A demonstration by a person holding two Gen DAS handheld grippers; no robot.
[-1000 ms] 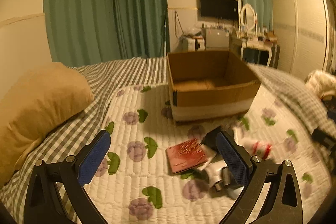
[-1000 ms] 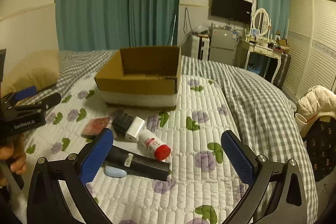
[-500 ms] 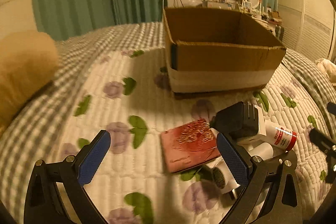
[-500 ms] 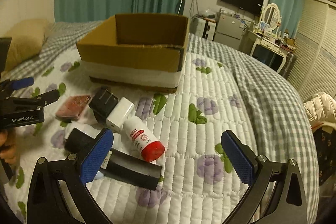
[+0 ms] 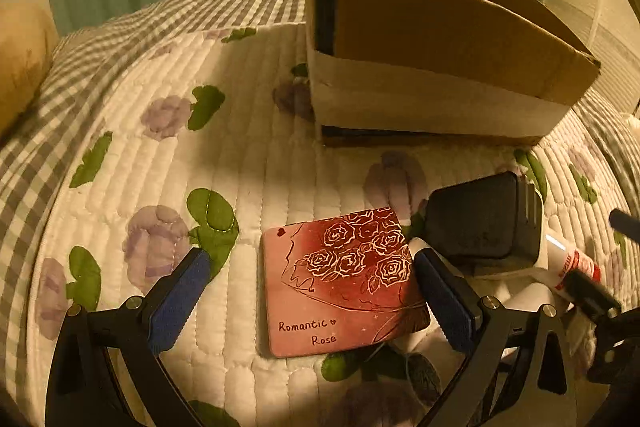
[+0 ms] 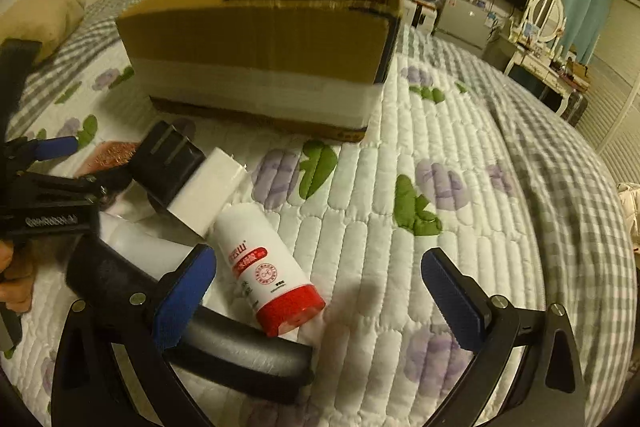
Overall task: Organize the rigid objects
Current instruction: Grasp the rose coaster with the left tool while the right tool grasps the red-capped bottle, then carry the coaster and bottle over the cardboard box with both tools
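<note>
A red flat case with rose drawings, marked "Romantic Rose", lies on the quilt between the fingers of my open left gripper. A black-and-white charger block rests just right of it. In the right wrist view my open right gripper straddles a white bottle with a red cap; nothing is gripped. The charger block and a long black tube lie to the bottle's left. An open cardboard box stands behind the pile; box fills the upper right of the left wrist view.
The left gripper's body and a hand show at the left edge of the right wrist view. A tan pillow lies far left. Checked bedding covers the right side, with a dresser and mirror beyond.
Both grippers have dropped lower and closer to the pile. The red case now sits between the left fingers, and the bottle between the right fingers. Both stayed open.
</note>
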